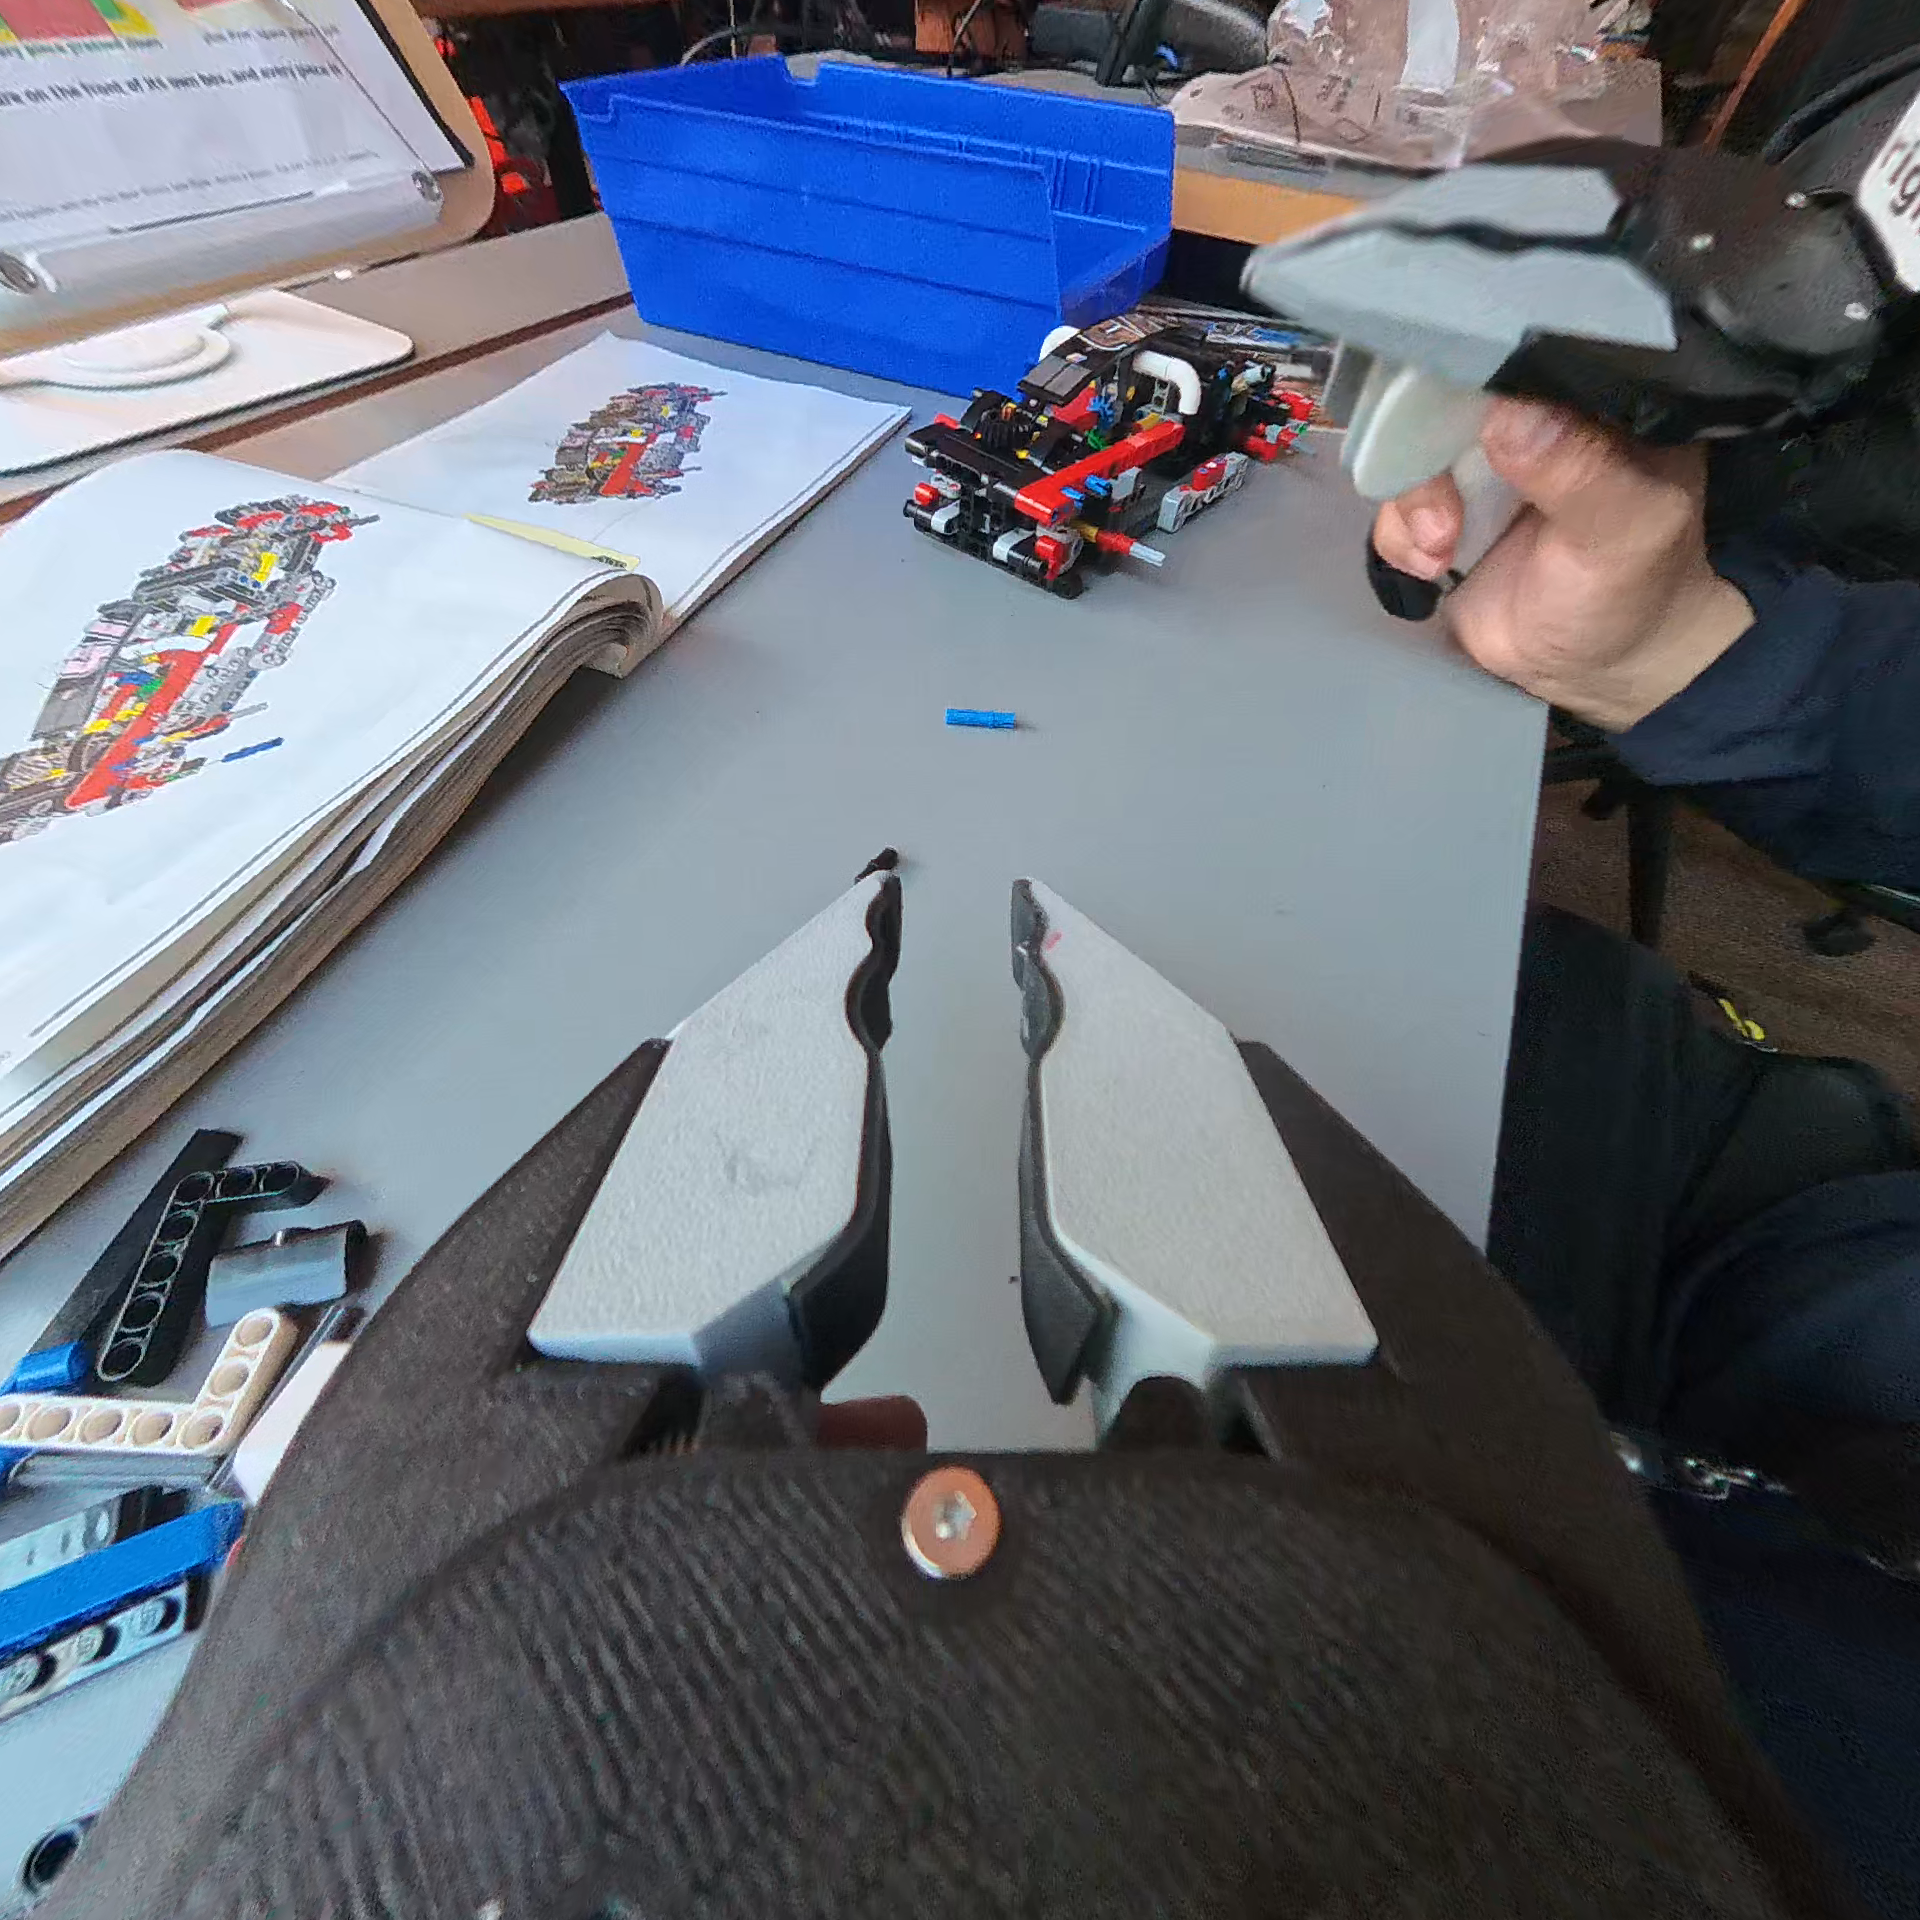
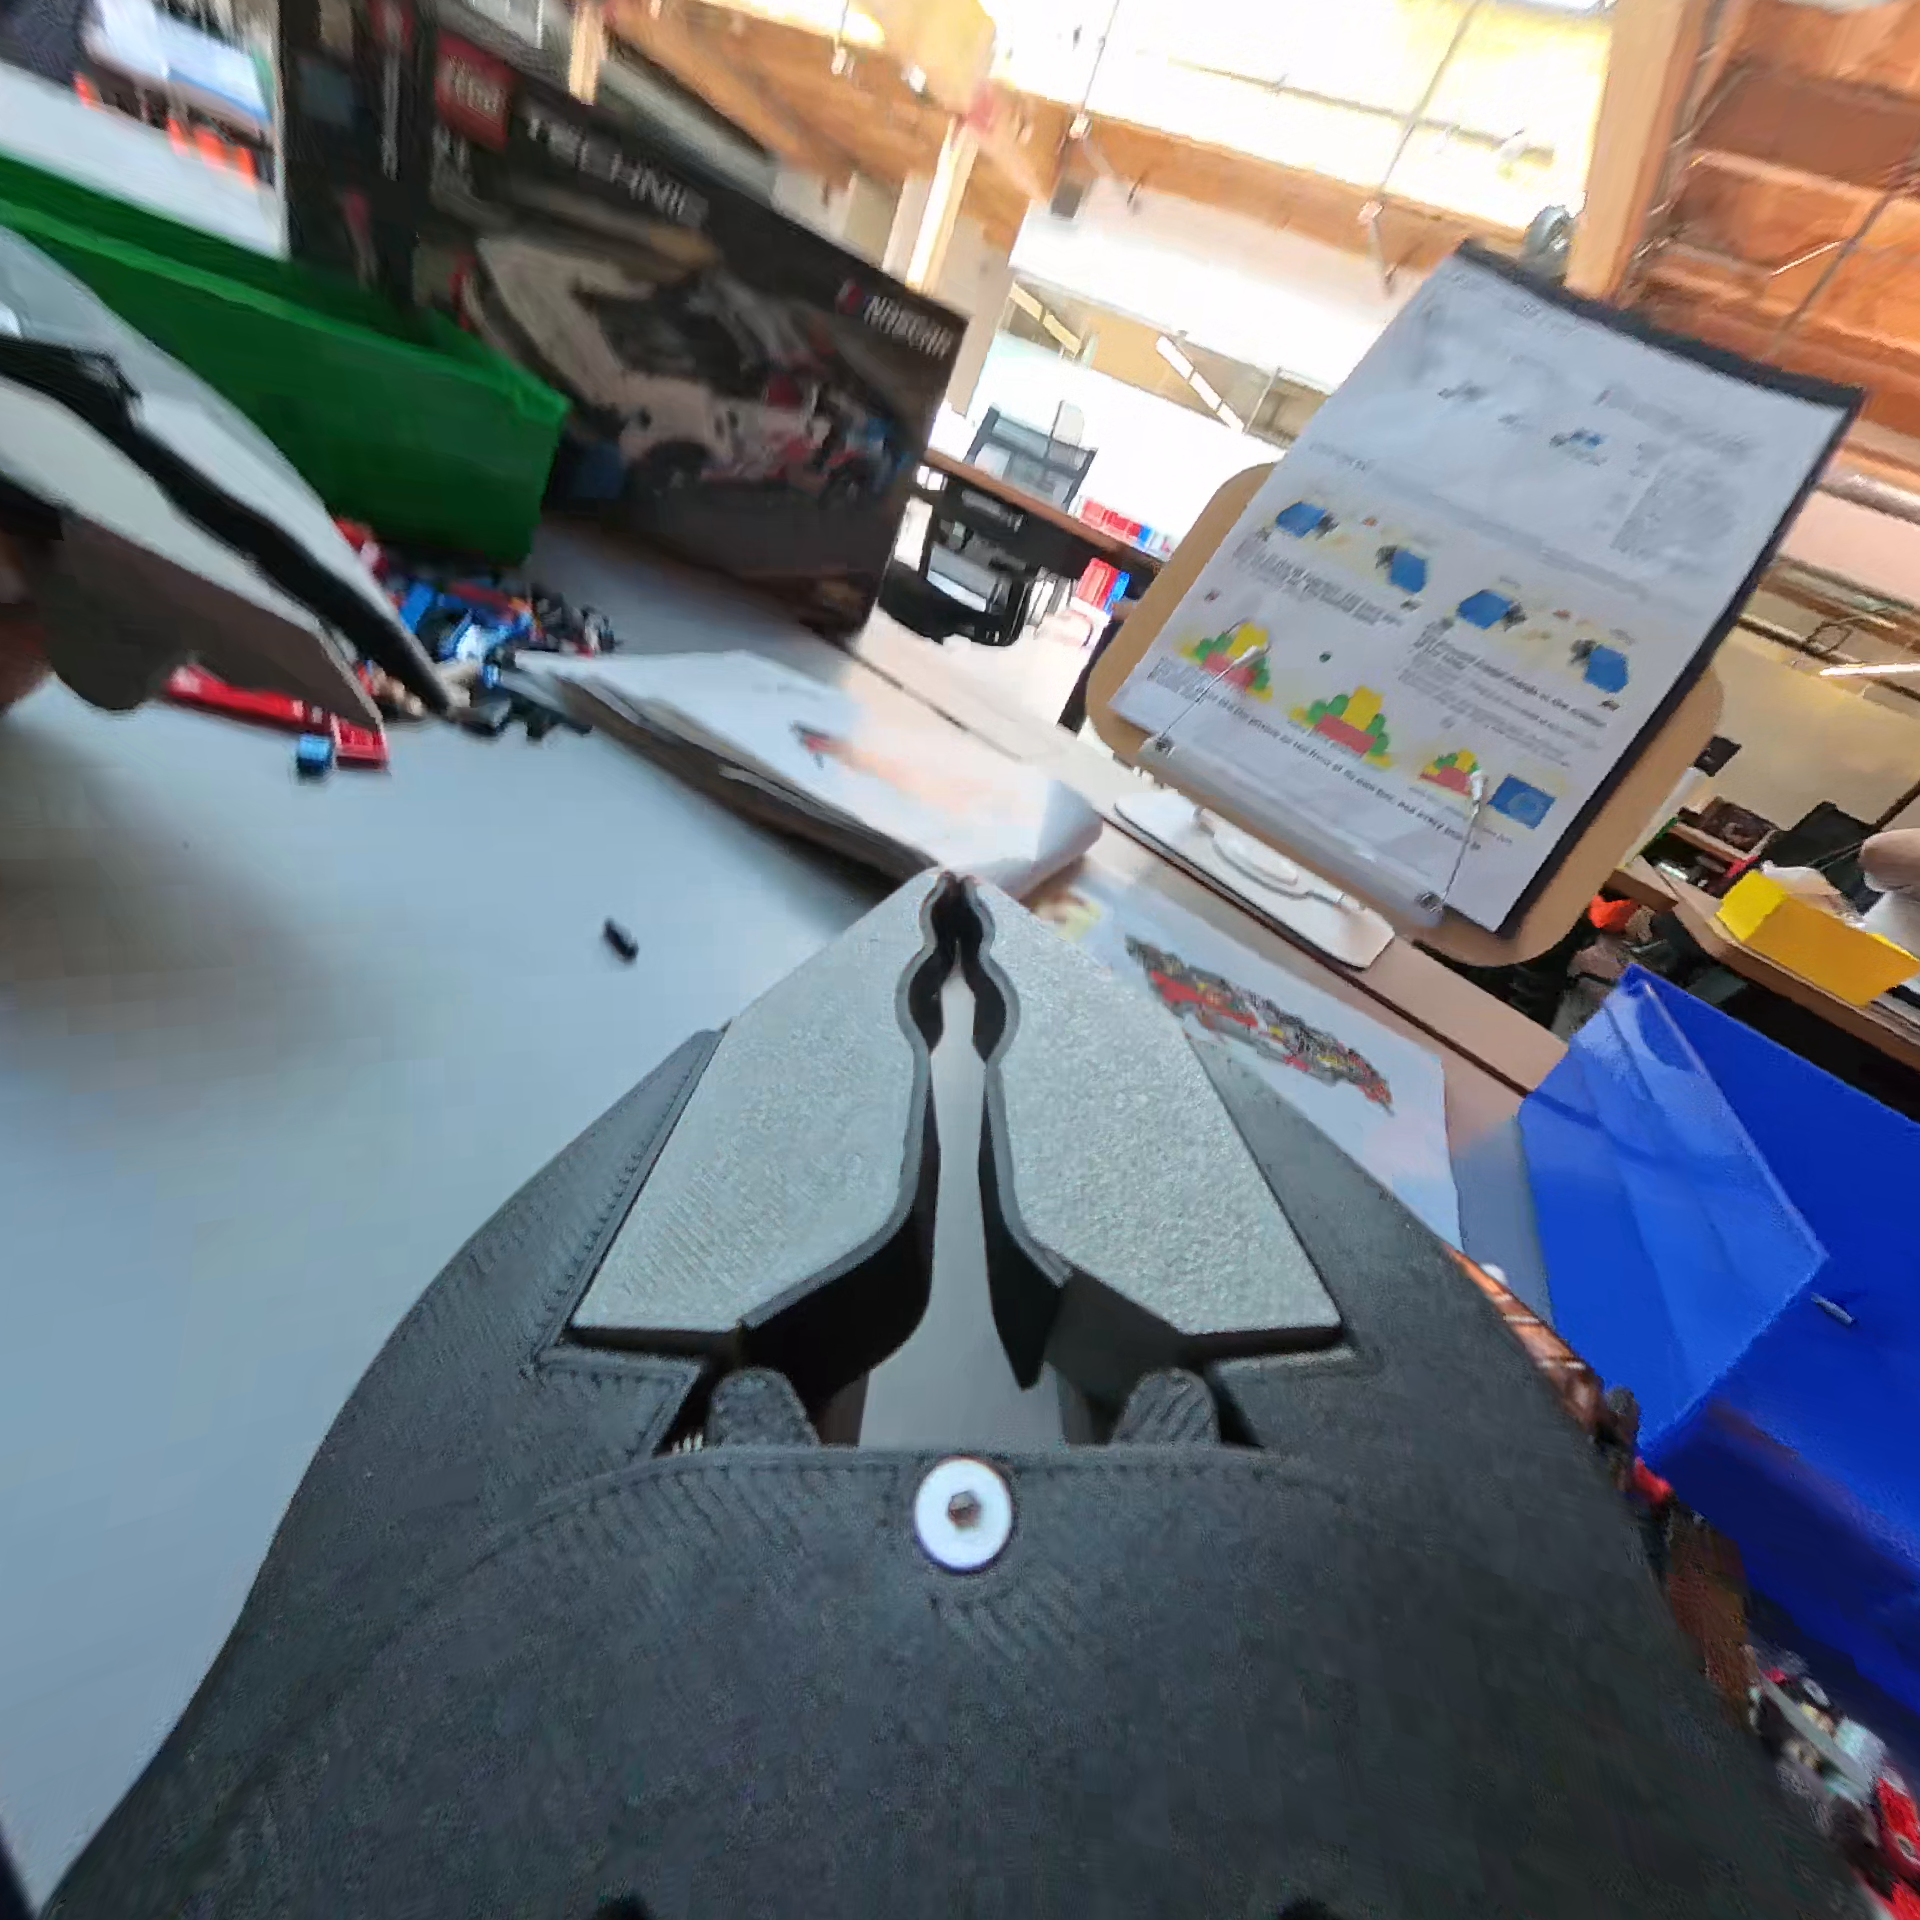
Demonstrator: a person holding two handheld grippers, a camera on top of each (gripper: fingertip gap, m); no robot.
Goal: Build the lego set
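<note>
My left gripper [image 1: 956, 883] is open and empty, low over the grey table [image 1: 1195, 883]. A small black pin [image 1: 881, 860] lies on the table just past its left fingertip and outside the gap; it also shows in the right wrist view [image 2: 620, 940]. A small blue pin [image 1: 980, 718] lies farther ahead. My right gripper [image 2: 956, 888] is shut with its tips together and nothing visible between them. In the left wrist view it [image 1: 1257, 275] hangs in the air at the upper right, held by a hand [image 1: 1558, 582]. A red and black brick-built car [image 1: 1101, 457] stands beyond the blue pin.
An open instruction book [image 1: 260, 675] lies on the left, with loose beams [image 1: 156, 1330] in front of it. A blue bin [image 1: 873, 208] stands behind the car. A sign on a stand [image 2: 1455, 603], a product box [image 2: 675, 343] and a green bin [image 2: 312, 384] stand at the back.
</note>
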